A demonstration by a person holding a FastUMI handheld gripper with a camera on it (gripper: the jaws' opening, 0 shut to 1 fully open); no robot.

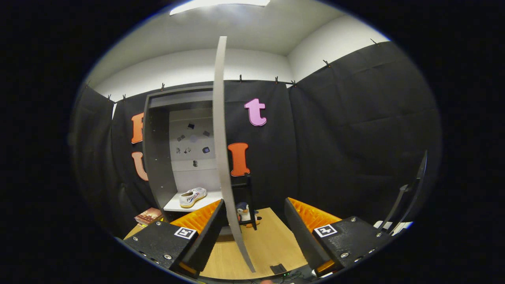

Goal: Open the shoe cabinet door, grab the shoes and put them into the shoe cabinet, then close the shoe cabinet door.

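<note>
Hand-held gripper (254, 228) spread wide, holding nothing. Cabinet door (221, 150) stands edge-on between the fingers, nearer the left one. Beyond, white sneaker (192, 197) sits on shoe cabinet (158, 157) shelf. Judged step: closing the door; next move calls for pushing the door edge leftward. Sneaker's side marking unreadable.

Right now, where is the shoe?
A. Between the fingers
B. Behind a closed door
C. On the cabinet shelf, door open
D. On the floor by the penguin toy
C: the shoe lies on the white shelf inside the cabinet, whose door stands open edge-on, while the gripper is open and holds nothing.
</note>
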